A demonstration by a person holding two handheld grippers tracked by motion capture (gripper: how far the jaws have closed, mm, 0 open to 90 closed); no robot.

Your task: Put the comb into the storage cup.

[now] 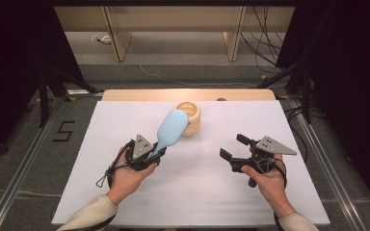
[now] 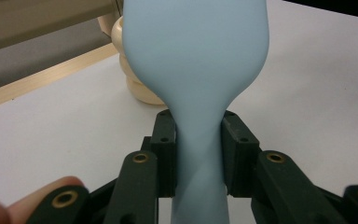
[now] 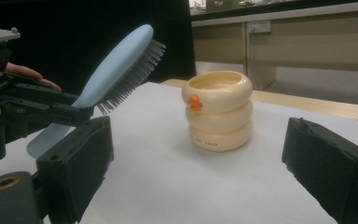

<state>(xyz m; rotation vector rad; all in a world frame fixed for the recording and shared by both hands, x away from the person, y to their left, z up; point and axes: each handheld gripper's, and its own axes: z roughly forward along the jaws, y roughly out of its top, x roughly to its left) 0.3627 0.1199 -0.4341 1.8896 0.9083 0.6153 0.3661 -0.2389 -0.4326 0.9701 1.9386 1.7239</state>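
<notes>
the left gripper (image 1: 155, 153) is clenching the narrow handle of the pale blue hairbrush (image 1: 171, 129), its head tilting up beside the cream ringed cup (image 1: 191, 117). the right gripper (image 1: 235, 148) is hanging released, empty, facing that cup.

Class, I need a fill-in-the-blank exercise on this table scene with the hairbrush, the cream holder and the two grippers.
1. The left gripper grips the light blue hairbrush by its ____.
2. In the right gripper view, the brush's bristles point towards the cream ____, which is built like three stacked rings.
3. The jaws of the right gripper stand ____, with nothing between them.
4. The small round mark on the side of the holder is coloured ____.

Missing words: handle; holder; open; orange
</notes>
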